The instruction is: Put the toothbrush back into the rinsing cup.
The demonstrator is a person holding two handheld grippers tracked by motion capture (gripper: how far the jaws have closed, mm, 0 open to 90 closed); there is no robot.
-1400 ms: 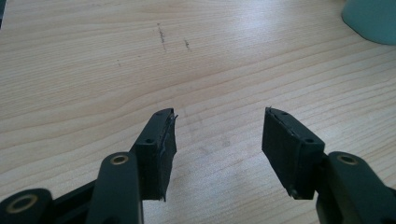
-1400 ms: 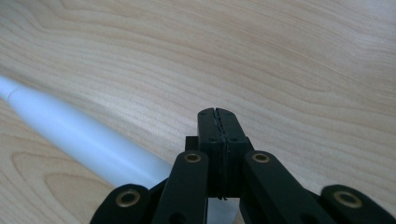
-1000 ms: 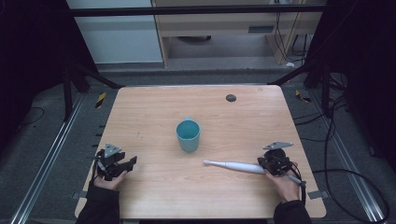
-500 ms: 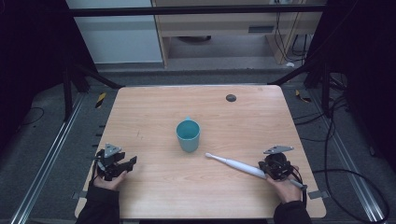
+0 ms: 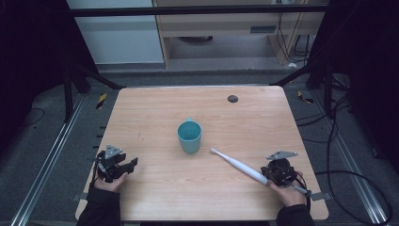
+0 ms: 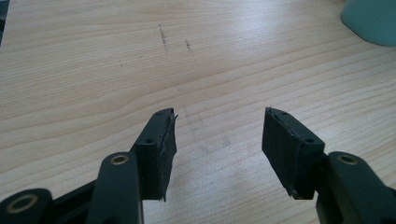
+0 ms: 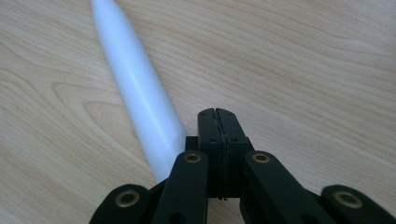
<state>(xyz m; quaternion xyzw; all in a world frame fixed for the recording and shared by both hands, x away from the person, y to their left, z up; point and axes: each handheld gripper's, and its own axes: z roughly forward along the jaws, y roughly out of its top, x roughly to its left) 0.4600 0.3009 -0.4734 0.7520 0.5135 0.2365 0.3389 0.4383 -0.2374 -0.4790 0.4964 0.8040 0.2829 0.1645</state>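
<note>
High view: wooden table with teal cup at centre; white electric toothbrush lying diagonally right of the cup, head toward it, handle end reaching the right gripper at the near right. Left gripper at the near left edge, well apart from both.

Left gripper view: jaws spread wide over bare wood, nothing between them; cup far right.

Right gripper view: jaws pressed together, pinching nothing; toothbrush lying just beside them, on their left, touching.
</note>
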